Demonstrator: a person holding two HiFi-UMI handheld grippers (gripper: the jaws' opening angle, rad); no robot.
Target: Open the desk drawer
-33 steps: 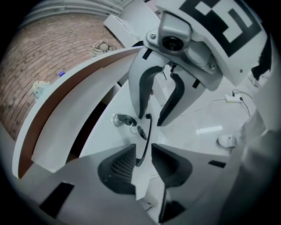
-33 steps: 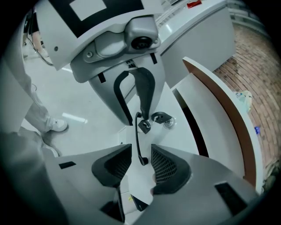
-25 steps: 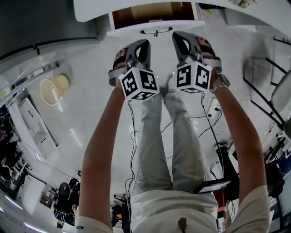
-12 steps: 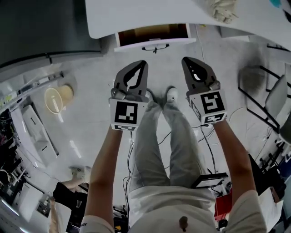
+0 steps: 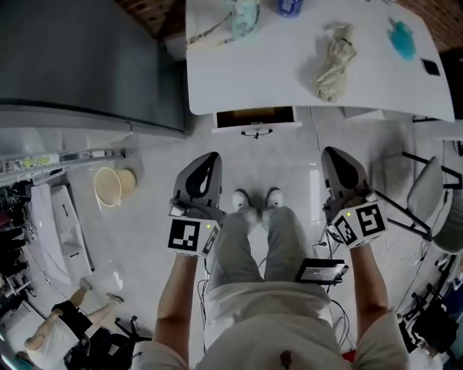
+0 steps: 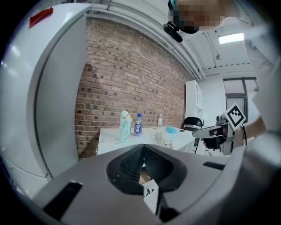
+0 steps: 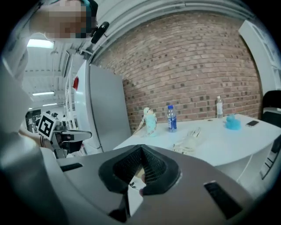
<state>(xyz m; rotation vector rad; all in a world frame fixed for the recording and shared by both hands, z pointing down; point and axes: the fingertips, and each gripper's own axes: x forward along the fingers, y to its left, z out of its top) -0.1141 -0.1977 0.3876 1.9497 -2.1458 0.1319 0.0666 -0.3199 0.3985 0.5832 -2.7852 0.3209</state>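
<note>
The white desk (image 5: 289, 79) has its drawer (image 5: 255, 118) pulled out, the brown inside showing behind a white front with a dark handle (image 5: 257, 133). Both grippers hang in the air well back from it, above the person's legs. My left gripper (image 5: 209, 159) is shut with nothing in it, and my right gripper (image 5: 335, 154) is shut and empty too. In the left gripper view the shut jaws of the left gripper (image 6: 142, 152) point over the desk (image 6: 131, 136). The right gripper view has the right gripper (image 7: 139, 151) aimed the same way.
On the desk lie a teal bottle (image 5: 242, 14), a blue bottle (image 5: 289, 6), a crumpled cloth (image 5: 334, 61) and a blue object (image 5: 401, 37). A grey cabinet (image 5: 87, 65) stands left of it, a pale bin (image 5: 108, 186) on the floor, a chair (image 5: 434, 191) at the right.
Both grippers have risen and drawn back from the drawer, spreading apart and rolling. The desk top has come into sight. The drawer stays open.
</note>
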